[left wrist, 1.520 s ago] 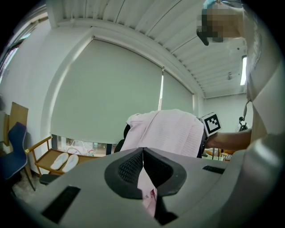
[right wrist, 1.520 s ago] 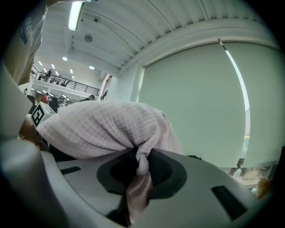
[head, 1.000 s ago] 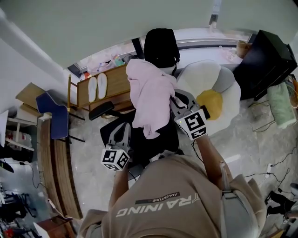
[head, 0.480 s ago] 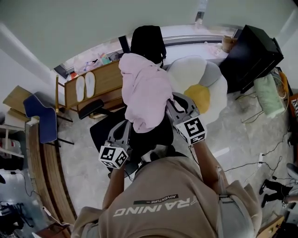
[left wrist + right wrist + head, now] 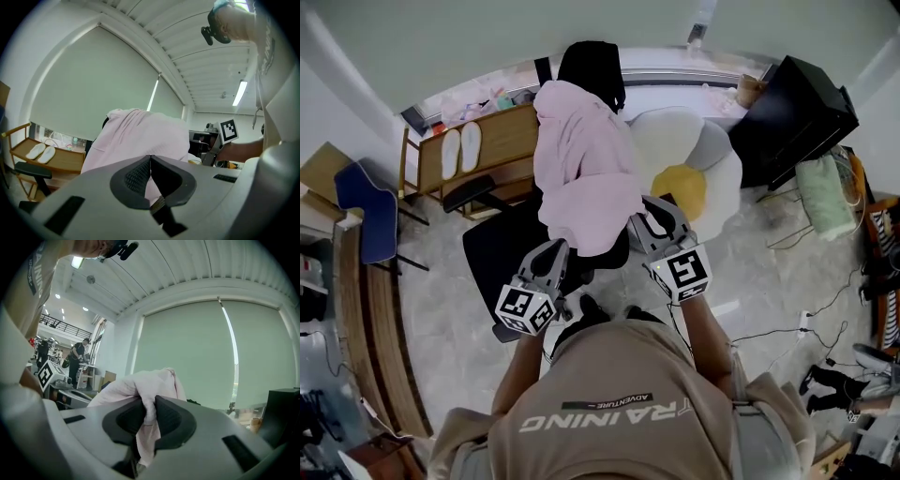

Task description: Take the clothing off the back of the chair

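Note:
A pale pink garment (image 5: pixel 581 169) drapes from the top of a black office chair's back (image 5: pixel 592 64) down over its seat (image 5: pixel 502 267). My left gripper (image 5: pixel 553 251) is at the garment's lower left edge. In the left gripper view its jaws (image 5: pixel 150 157) are closed, with pink cloth (image 5: pixel 140 136) showing in the gap behind the tips. My right gripper (image 5: pixel 642 220) is at the lower right edge. It is shut on a fold of the pink cloth (image 5: pixel 140 380), which bunches between its pads (image 5: pixel 149 404).
A wooden rack with white slippers (image 5: pixel 459 150) stands left of the chair. A white flower-shaped cushion with a yellow centre (image 5: pixel 684 178) lies to the right. A black cabinet (image 5: pixel 792 122) is beyond it. A blue chair (image 5: pixel 366 220) is at far left. Cables (image 5: pixel 787 328) run over the floor.
Both grippers have drawn back toward the person with the pink garment, which now stretches longer from the chair back. The chair back sits further up in the picture.

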Demonstrator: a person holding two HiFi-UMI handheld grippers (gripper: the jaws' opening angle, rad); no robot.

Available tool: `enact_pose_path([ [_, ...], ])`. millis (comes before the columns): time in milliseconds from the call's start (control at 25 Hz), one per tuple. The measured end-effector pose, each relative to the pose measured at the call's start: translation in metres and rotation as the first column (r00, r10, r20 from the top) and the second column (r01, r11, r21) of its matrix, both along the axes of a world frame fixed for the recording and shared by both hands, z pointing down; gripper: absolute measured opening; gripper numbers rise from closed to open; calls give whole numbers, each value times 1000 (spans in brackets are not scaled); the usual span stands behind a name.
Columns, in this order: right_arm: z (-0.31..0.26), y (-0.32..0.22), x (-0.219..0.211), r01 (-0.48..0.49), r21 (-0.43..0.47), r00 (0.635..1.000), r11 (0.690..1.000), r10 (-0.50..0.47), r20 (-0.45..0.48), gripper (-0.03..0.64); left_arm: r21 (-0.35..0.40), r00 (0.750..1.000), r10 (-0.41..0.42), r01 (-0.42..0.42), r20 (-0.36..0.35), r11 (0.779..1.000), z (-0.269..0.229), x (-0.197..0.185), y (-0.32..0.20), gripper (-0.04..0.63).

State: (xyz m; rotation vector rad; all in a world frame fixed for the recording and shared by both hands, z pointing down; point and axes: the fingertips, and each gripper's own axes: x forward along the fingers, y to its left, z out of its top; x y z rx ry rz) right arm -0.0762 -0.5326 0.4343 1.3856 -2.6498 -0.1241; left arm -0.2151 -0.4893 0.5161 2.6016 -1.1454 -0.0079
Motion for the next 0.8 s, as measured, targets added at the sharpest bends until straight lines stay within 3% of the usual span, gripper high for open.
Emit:
enact_pose_path([
  [200, -8, 56, 1, 61, 32, 997, 998, -62, 39, 77, 17, 999, -26, 25, 23, 1000, -4, 14, 45, 14],
  [480, -9, 139, 33, 160, 42, 982, 986, -163, 94, 77, 32, 995, -92, 90, 45, 995, -14, 64, 137, 14],
  [680, -4, 187, 39, 208, 39, 968, 977, -212, 135, 77, 4, 984, -149, 150, 101, 989, -7, 59, 205, 14],
  [800, -1, 208, 35, 221, 31, 967, 975, -223, 127, 77, -6, 976, -191, 193, 100, 981, -5, 44, 230, 14],
])
